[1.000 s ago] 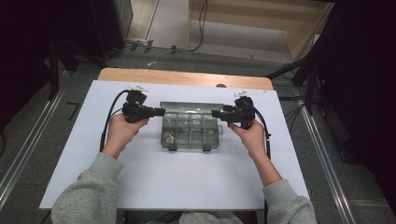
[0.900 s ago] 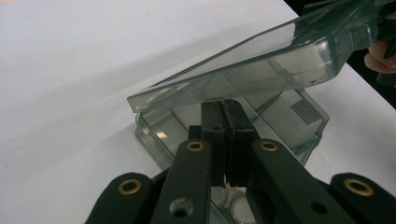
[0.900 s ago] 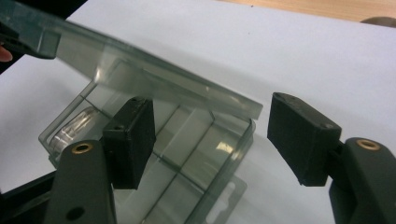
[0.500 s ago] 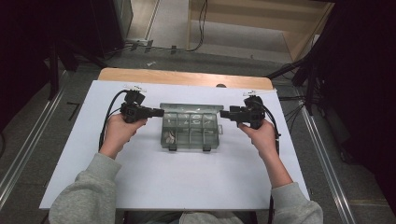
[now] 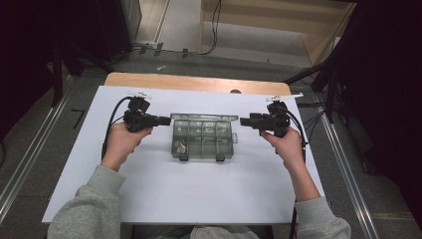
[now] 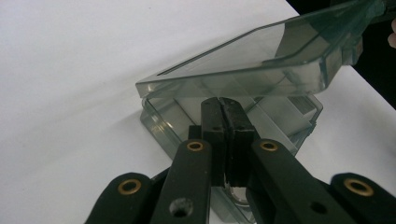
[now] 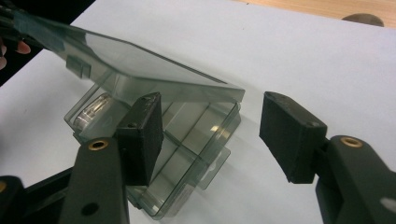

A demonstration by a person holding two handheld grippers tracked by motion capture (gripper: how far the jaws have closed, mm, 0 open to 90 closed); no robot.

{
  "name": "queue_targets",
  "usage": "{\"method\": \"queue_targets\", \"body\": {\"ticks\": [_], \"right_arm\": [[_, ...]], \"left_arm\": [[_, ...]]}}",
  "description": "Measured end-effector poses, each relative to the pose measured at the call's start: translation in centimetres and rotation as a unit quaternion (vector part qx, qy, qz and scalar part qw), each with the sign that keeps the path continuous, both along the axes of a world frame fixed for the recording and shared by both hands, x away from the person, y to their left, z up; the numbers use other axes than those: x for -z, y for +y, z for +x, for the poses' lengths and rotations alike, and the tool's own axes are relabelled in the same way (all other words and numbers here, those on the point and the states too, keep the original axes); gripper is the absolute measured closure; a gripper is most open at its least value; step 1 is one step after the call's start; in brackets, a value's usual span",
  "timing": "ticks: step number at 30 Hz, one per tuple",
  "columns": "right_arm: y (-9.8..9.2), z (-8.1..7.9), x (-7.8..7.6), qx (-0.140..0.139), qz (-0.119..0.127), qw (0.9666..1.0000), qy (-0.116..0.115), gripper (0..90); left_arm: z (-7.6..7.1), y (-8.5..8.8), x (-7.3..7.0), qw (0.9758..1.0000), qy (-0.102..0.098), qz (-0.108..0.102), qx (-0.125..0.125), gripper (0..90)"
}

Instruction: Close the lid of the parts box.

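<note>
transparent compartment box (image 5: 203,139) at the centre of the high view, resting on a white table sheet (image 5: 164,189); its lid (image 5: 204,118) is raised at an angle along the far edge, and small pale items lie in the lower-left compartment, too small to identify. two latch tabs project from the near edge of the box. left gripper (image 5: 161,120) at centre left of the high view, held in the person's left hand (image 5: 122,142), tips just beside the left end of the lid. in the left gripper view, lower centre, the two black pads (image 6: 212,135) are pressed together with no gap, in front of the box's end wall and beneath the tilted lid (image 6: 261,56); whether anything is pinched between them cannot be told. right gripper (image 5: 245,121) at centre right of the high view, held in the right hand (image 5: 286,144), tips near the right end of the box but apart from it. in the right gripper view the pads (image 7: 140,137) stand wide apart, one at lower left over the box (image 7: 182,154), the other at right over bare sheet (image 7: 327,60). grey sleeves enter from the bottom edge of the high view. a wooden table edge (image 5: 199,82) shows beyond the sheet.
</note>
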State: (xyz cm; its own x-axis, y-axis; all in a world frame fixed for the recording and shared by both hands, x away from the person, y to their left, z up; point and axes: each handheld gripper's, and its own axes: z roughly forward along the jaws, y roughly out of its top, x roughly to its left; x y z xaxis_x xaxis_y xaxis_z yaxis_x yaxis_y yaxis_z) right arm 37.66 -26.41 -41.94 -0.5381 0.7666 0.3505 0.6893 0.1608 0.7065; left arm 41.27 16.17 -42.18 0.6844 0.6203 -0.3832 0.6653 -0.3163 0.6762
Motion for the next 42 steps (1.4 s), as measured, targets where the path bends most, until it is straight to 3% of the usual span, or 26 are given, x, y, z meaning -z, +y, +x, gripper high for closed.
{"method": "queue_targets", "body": {"ticks": [7,9,13,16,21,27,32,39,42], "right_arm": [[0.0,-0.1,-0.3,0.0,0.005,1.0,0.004,42.0],[0.3,-0.1,-0.3,-0.005,0.002,1.0,0.004,45.0],[1.0,-0.4,-0.3,-0.018,-0.001,0.9998,0.006,56.6],[1.7,-0.8,-0.3,-0.021,-0.009,0.9997,-0.006,69.6],[2.7,-1.3,0.3,-0.048,0.0,0.9989,-0.001,87.1],[3.5,-1.9,0.2,-0.065,0.015,0.9978,0.001,88.0],[4.0,-2.4,0.4,-0.075,0.01,0.9971,0.003,88.0],[4.4,-3.1,0.9,-0.078,0.004,0.9969,0.007,87.9],[4.4,-3.3,1.3,-0.082,0.015,0.9964,0.01,87.9]], "left_arm": [[-0.2,0.5,-0.5,0.9999,0.001,-0.009,-0.007,89.3],[-0.2,0.4,-0.6,0.9998,0.009,-0.015,-0.008,89.2],[-0.5,-0.1,-0.7,0.9998,0.007,-0.016,-0.003,89.2],[-0.7,-0.6,-0.7,0.9999,0.006,-0.011,0.004,87.9],[-1.2,-1.1,-0.8,0.9999,0.001,-0.014,0.009,88.0],[-2.0,-1.9,-1.1,0.9998,-0.004,-0.008,0.017,85.7],[-2.9,-2.5,-1.2,0.9995,-0.011,-0.013,0.026,90.0],[-3.8,-3.0,-0.4,0.9993,-0.016,0.003,0.033,90.0],[-4.0,-3.0,-0.1,0.9993,-0.017,0.008,0.031,90.0]]}}
